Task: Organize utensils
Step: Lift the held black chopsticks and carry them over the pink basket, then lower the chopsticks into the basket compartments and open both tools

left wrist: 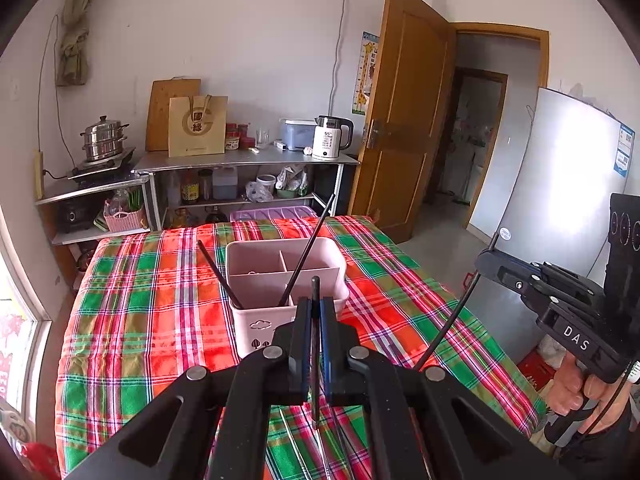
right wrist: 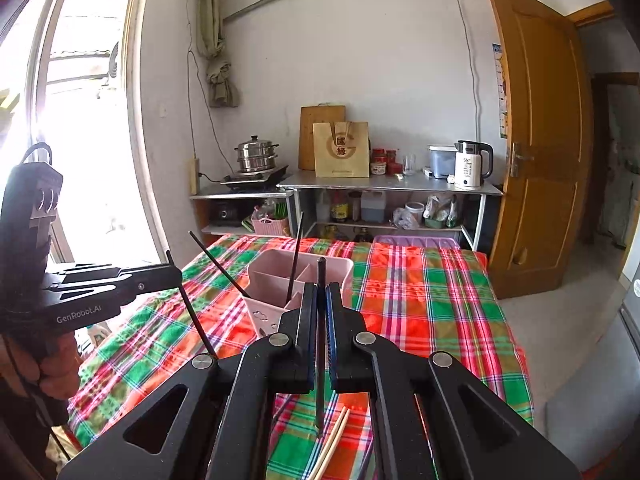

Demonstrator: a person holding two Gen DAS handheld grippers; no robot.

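Note:
A pink divided utensil holder stands on the plaid tablecloth and also shows in the right wrist view. Two black chopsticks lean in its near compartment. My left gripper is shut on a black chopstick, held upright just before the holder. My right gripper is shut on another black chopstick, also upright near the holder. The right gripper shows at the right of the left wrist view. The left gripper shows at the left of the right wrist view.
Pale wooden chopsticks lie on the cloth under my right gripper, and thin metal utensils lie under my left. The plaid-covered table ends at a shelf with kettle, pots and a purple tray. A fridge stands right.

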